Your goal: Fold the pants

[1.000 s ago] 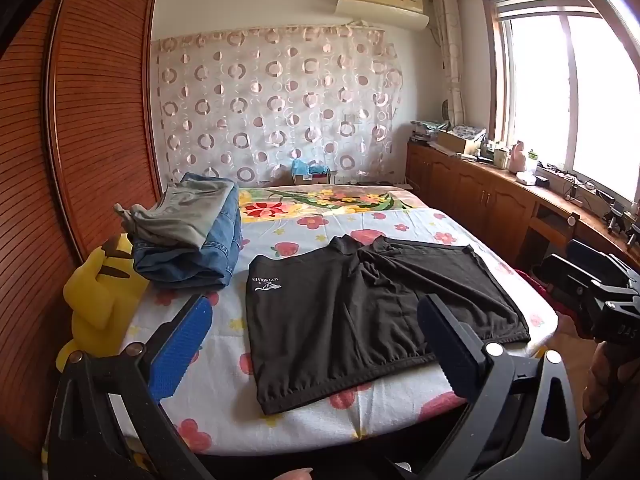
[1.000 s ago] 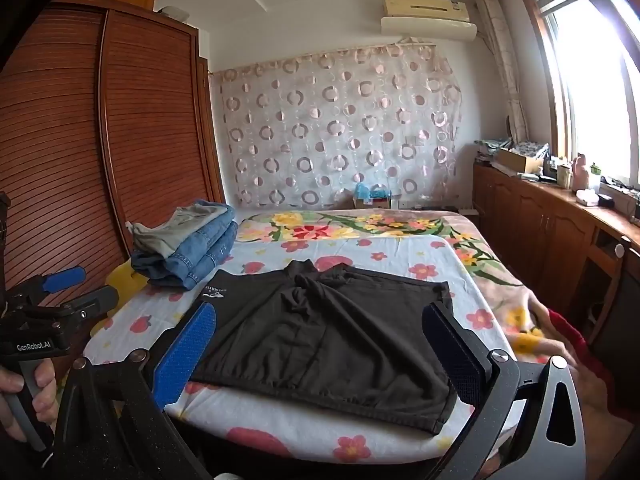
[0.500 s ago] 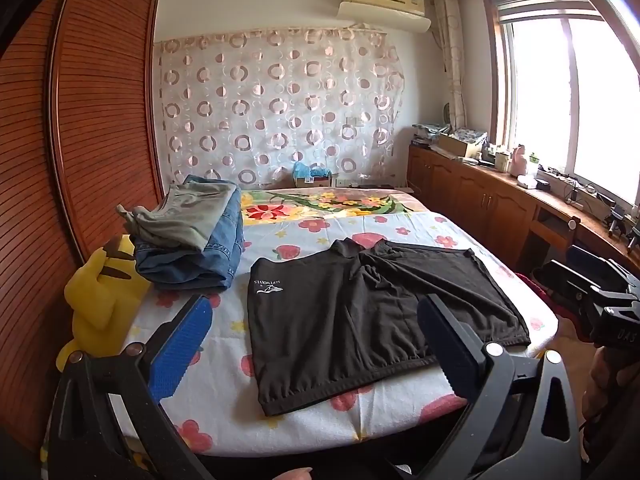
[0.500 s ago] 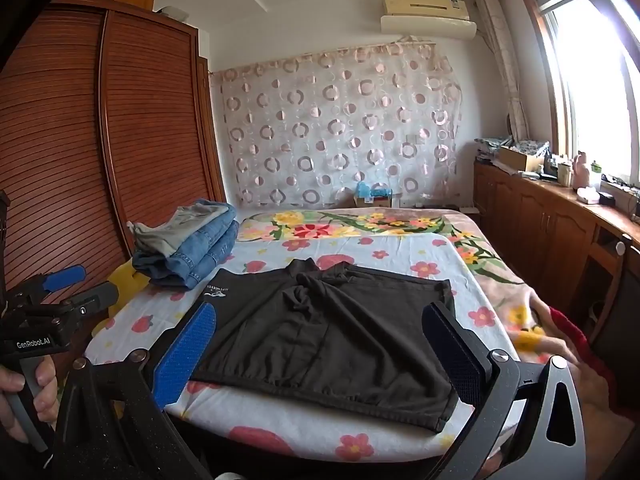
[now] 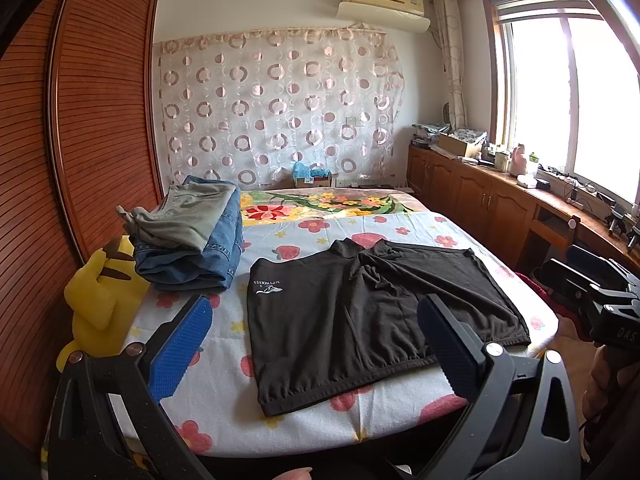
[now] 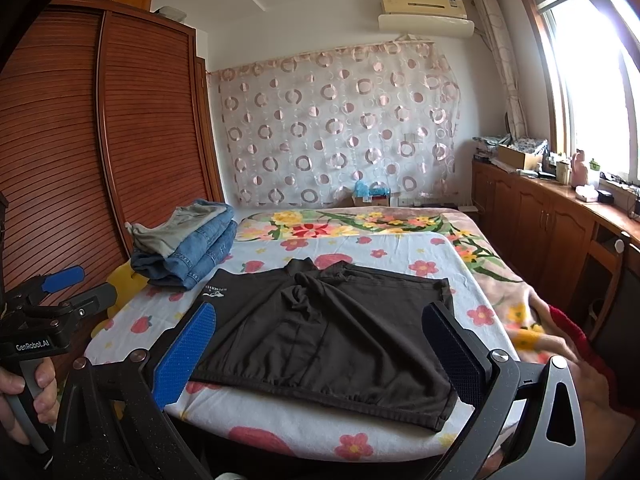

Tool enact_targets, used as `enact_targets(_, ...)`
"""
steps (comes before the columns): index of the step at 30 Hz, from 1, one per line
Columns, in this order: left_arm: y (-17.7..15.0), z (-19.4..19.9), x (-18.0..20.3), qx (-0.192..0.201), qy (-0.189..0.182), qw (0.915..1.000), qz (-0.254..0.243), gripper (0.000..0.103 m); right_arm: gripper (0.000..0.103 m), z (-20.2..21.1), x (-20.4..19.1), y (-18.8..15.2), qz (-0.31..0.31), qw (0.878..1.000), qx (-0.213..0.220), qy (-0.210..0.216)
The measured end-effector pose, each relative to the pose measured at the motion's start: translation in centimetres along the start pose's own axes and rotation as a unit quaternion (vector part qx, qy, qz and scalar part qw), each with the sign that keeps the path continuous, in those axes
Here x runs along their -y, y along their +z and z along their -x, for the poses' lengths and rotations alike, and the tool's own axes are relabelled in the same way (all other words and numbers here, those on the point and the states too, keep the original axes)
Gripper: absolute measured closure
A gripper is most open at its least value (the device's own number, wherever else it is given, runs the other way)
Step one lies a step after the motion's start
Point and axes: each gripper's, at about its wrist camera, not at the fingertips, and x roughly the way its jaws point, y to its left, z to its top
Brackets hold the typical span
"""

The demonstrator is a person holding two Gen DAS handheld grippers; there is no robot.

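Note:
Black shorts point(image 5: 360, 312) lie spread flat on the flowered bed sheet, waistband toward me, a white logo on the left leg; they also show in the right wrist view point(image 6: 332, 332). My left gripper point(image 5: 312, 336) is open and empty, held above the bed's near edge before the shorts. My right gripper point(image 6: 320, 344) is open and empty, likewise short of the waistband. Each gripper shows at the edge of the other's view, the right one point(image 5: 600, 300) and the left one point(image 6: 48, 312).
A stack of folded jeans and grey pants point(image 5: 188, 236) sits at the bed's left. A yellow plush toy point(image 5: 96, 300) leans by the wooden wardrobe point(image 5: 80, 140). Wooden cabinets point(image 5: 500, 200) run under the window on the right.
Both grippers have edged slightly forward toward the bed. The shorts have not moved.

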Motion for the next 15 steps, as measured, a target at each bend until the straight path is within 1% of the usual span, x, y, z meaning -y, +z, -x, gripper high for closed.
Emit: enact_targets(15, 0.30, 0.24, -0.11, 0.002, 0.000, 1.0000, -0.001, 0.000, 0.000, 0.15, 0.01, 0.11, -0.001, 1.000, -0.002, 0.000)
